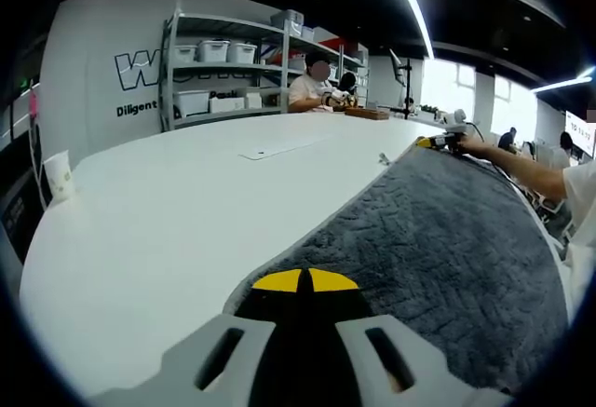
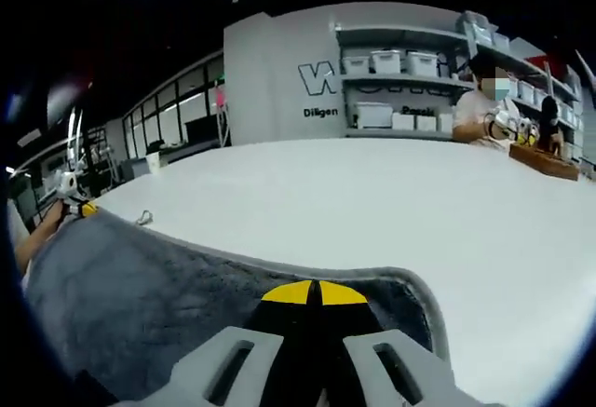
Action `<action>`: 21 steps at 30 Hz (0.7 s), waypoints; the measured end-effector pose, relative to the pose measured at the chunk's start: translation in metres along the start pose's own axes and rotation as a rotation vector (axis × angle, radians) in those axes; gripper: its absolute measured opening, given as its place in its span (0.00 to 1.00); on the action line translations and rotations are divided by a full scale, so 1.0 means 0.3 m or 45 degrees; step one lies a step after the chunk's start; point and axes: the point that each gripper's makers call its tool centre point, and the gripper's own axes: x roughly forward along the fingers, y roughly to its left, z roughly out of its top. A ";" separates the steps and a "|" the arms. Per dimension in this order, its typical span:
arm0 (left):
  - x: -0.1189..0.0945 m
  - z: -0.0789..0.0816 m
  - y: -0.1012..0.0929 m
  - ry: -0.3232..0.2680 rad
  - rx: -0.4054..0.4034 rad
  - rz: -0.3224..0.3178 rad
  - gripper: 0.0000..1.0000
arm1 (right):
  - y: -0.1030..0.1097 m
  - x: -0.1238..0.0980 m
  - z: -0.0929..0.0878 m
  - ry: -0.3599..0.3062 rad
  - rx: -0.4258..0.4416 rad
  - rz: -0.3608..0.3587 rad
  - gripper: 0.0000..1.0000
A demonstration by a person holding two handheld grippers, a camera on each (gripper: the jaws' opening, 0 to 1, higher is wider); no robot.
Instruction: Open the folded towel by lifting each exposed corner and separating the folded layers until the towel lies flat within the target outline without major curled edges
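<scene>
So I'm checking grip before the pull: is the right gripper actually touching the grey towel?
Touching. In the right gripper view, the right gripper has its yellow-tipped jaws shut on the grey towel at its hemmed corner.

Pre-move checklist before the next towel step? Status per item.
1. Left tongs shut on the gray towel edge: ok.
2. Right tongs shut on the towel corner: ok.
3. Towel spread in one layer between both grips: cannot tell, near part hidden.
4. Far towel edge free of curl: not ok, rim rolls up beside the right tongs.
5. Target outline on the white table: cannot tell, none visible.
6. Paper cup away from the towel: ok.
</scene>
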 end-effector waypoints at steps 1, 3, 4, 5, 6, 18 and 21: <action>-0.001 -0.001 -0.005 0.000 0.000 0.000 0.00 | -0.004 0.000 0.000 0.000 0.012 -0.002 0.00; -0.002 -0.002 -0.008 0.001 0.001 0.001 0.00 | -0.024 -0.002 -0.001 0.002 0.026 -0.010 0.00; -0.002 -0.002 -0.009 0.001 0.001 0.002 0.00 | -0.036 -0.003 -0.002 0.003 0.029 -0.016 0.00; -0.002 -0.002 -0.010 0.001 0.001 0.001 0.00 | -0.042 -0.004 -0.002 0.003 0.033 -0.018 0.00; -0.002 -0.003 -0.010 0.000 0.000 0.001 0.00 | -0.048 -0.006 -0.003 0.003 0.040 -0.022 0.00; -0.001 -0.005 -0.009 -0.002 -0.010 -0.003 0.00 | -0.148 -0.035 -0.012 -0.026 0.073 -0.113 0.00; -0.001 -0.005 -0.007 -0.002 -0.007 -0.002 0.00 | -0.164 -0.040 -0.012 -0.025 0.085 -0.118 0.00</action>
